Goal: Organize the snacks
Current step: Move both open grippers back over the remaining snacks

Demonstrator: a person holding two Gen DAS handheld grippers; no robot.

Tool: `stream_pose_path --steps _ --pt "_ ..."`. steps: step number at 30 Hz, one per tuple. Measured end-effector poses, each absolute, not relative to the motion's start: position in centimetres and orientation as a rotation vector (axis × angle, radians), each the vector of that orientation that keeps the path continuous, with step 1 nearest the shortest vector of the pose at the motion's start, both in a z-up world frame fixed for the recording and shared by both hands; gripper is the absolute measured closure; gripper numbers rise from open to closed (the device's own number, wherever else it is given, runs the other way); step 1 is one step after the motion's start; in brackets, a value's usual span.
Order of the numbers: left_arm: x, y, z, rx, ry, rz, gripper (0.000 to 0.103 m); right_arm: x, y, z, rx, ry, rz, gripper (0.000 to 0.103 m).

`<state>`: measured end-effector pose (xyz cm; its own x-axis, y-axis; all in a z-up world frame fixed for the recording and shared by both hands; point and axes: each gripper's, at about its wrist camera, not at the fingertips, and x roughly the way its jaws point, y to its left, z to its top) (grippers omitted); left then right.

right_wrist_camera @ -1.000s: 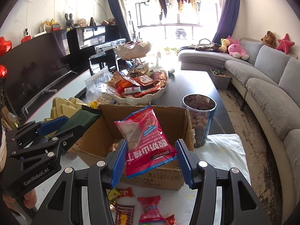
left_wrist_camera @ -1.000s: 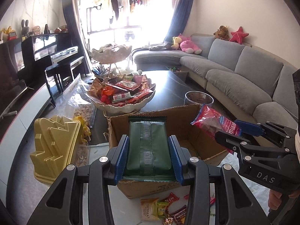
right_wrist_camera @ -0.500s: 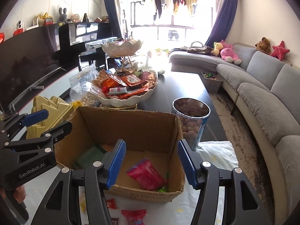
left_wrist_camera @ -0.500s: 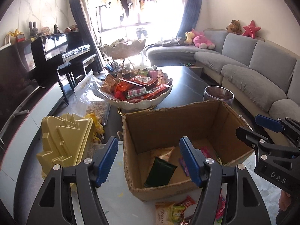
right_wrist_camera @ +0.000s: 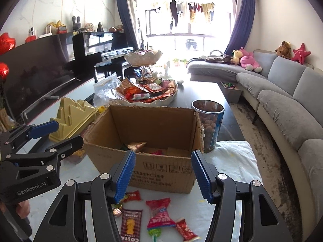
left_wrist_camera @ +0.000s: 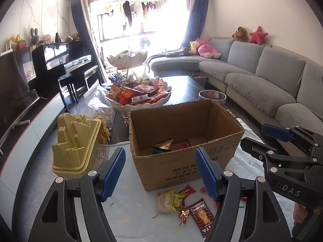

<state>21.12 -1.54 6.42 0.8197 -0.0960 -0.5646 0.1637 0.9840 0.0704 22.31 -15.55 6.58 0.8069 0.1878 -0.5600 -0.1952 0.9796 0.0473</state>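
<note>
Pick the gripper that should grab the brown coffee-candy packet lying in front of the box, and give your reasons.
Left, probably. The brown packet lies just below the open, empty left gripper, near its right finger. The right gripper is also open, but the packet sits off to its left.

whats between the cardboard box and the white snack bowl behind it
In the right wrist view, only a narrow strip of dark table shows between the cardboard box and the white snack bowl. The box's back wall hides the rest.

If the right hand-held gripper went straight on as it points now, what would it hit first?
Probably the near wall of the cardboard box, which lies between the open jaws of the right hand-held gripper; depth is unclear.
</note>
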Motion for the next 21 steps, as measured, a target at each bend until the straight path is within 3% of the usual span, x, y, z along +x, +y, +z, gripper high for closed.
stream_pose_path --steps 21 --pt "13.5 -1.5 3.5 0.144 0.632 -0.182 0.029 14.9 -15.3 3.8 0.011 0.654 0.237 0.044"
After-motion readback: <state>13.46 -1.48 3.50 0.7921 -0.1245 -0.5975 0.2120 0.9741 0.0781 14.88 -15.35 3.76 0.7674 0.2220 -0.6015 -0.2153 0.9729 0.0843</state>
